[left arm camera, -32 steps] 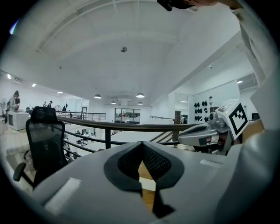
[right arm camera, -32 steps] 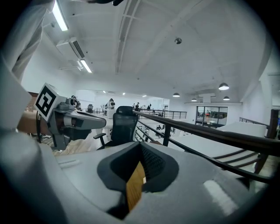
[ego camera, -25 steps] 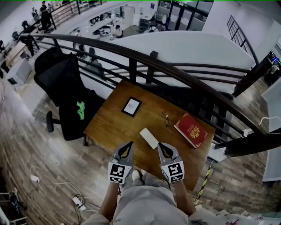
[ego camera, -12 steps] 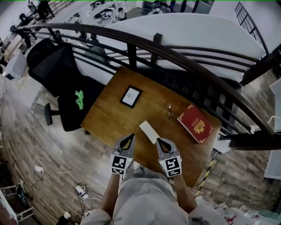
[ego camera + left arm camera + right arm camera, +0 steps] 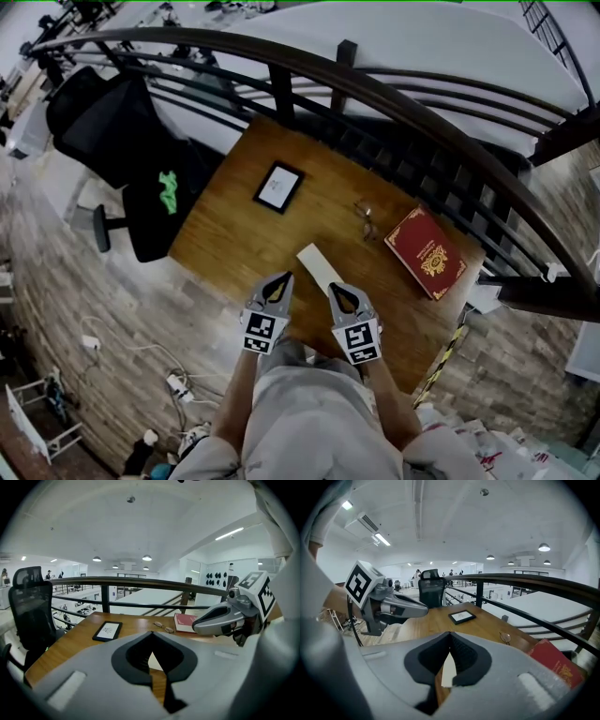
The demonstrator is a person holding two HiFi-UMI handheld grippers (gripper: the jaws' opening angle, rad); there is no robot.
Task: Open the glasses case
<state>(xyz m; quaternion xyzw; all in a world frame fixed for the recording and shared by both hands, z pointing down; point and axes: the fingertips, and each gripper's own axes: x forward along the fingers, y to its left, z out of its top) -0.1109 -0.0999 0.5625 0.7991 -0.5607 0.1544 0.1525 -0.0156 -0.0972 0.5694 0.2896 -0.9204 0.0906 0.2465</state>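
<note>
The left tongs [image 5: 282, 278] and right tongs [image 5: 334, 289] are hovering shut and empty by the bench's [image 5: 234, 234] near edge, where the white glasses case [image 5: 319, 267] is lying, seemingly light, stiff and slick, best pinched across its long sides.

1. Left gripper [image 5: 280, 278]: grey moulded shell, black ribbed lining [image 5: 123, 660], tapers to a point.
2. Right gripper [image 5: 335, 290]: same grey shell and black lining.
3. Marker cubes [image 5: 262, 333]: white faces, black square codes, one per gripper.
4. Person wears a light grey short-sleeved top [image 5: 309, 422].
</note>
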